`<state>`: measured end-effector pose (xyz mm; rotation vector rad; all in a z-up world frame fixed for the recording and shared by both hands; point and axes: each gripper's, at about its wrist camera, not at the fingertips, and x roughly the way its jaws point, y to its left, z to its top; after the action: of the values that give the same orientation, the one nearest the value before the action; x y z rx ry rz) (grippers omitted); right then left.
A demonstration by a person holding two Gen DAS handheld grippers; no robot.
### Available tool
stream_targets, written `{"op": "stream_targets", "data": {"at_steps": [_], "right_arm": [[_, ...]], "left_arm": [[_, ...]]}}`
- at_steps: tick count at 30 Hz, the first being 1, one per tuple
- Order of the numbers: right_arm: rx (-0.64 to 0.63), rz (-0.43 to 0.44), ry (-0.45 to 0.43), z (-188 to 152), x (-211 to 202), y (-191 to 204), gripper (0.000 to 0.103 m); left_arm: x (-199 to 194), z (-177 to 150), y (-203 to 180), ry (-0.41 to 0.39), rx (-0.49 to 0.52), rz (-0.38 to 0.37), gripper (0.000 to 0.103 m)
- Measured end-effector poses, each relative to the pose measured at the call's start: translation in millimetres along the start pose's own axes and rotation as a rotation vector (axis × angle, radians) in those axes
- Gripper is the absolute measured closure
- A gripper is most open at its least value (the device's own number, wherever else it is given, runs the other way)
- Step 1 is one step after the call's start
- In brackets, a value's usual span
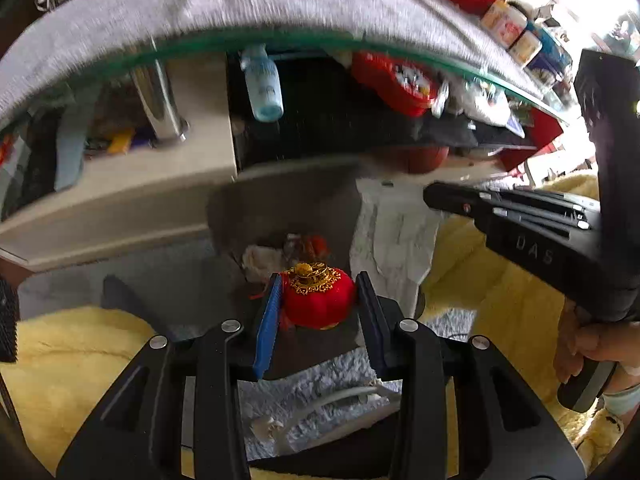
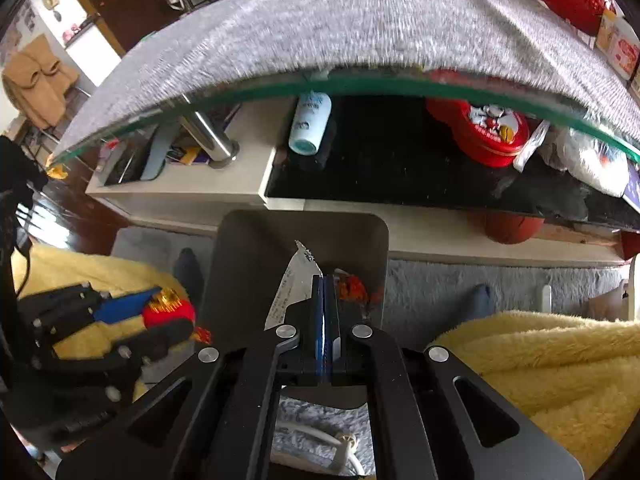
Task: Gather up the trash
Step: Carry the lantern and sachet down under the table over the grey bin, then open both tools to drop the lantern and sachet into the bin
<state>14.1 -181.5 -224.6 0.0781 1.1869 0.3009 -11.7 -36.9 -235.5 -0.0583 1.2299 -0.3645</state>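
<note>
Two grips over the gray bin (image 2: 256, 248): my left gripper (image 1: 318, 300) clamps a red lantern ornament (image 1: 320, 300), my right gripper (image 2: 327, 300) pinches a paper scrap (image 2: 294, 284) at twelve o'clock.

Both tools black, silver screws at the joints, blue pads; right tool (image 1: 436, 198) lettered "DAS"; pale cuff (image 1: 622, 398).

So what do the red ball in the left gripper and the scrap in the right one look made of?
Red ball: apparently fuzzy, velvety fabric, matte, with a shiny gold filigree cap that could be metal or plastic.
Scrap: thin, silvery, creased sheet with small print along one edge, likely foil or plastic wrapper; the look leaves it open.
</note>
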Motion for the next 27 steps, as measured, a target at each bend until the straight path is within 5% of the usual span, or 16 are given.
{"op": "stream_targets", "data": {"at_steps": [10, 12, 14, 16, 17, 18, 20, 27], "right_arm": [[0.024, 0.004, 0.031, 4.5, 14.7, -2.2, 0.098], [0.028, 0.006, 0.039, 6.1, 17.6, -2.7, 0.097], [0.034, 0.003, 0.044, 7.6, 19.8, -4.6, 0.097], [0.042, 0.005, 0.053, 8.8, 22.5, -8.2, 0.096], [0.047, 0.004, 0.054, 9.2, 23.3, -9.4, 0.086], [0.052, 0.001, 0.052, 9.5, 23.3, -10.7, 0.06], [0.055, -0.013, 0.025, 10.1, 19.7, -11.9, 0.026], [0.074, -0.012, -0.014, 19.0, 8.5, -19.6, 0.018]], "left_arm": [[25.3, 3.3, 7.7, 0.045, -0.04, -0.021, 0.067], [26.9, 4.2, 8.4, 0.049, -0.042, -0.021, 0.06], [25.8, 4.3, 10.2, 0.044, -0.047, -0.011, 0.038], [24.0, 5.2, 11.9, 0.035, -0.05, -0.002, 0.035], [23.6, 5.7, 13.0, 0.034, -0.053, 0.0, 0.033], [22.6, 6.2, 14.5, 0.031, -0.057, 0.005, 0.031], [20.7, 6.7, 16.4, 0.025, -0.06, 0.017, 0.026], [8.8, 9.8, 19.5, -0.007, -0.06, 0.044, 0.012]]}}
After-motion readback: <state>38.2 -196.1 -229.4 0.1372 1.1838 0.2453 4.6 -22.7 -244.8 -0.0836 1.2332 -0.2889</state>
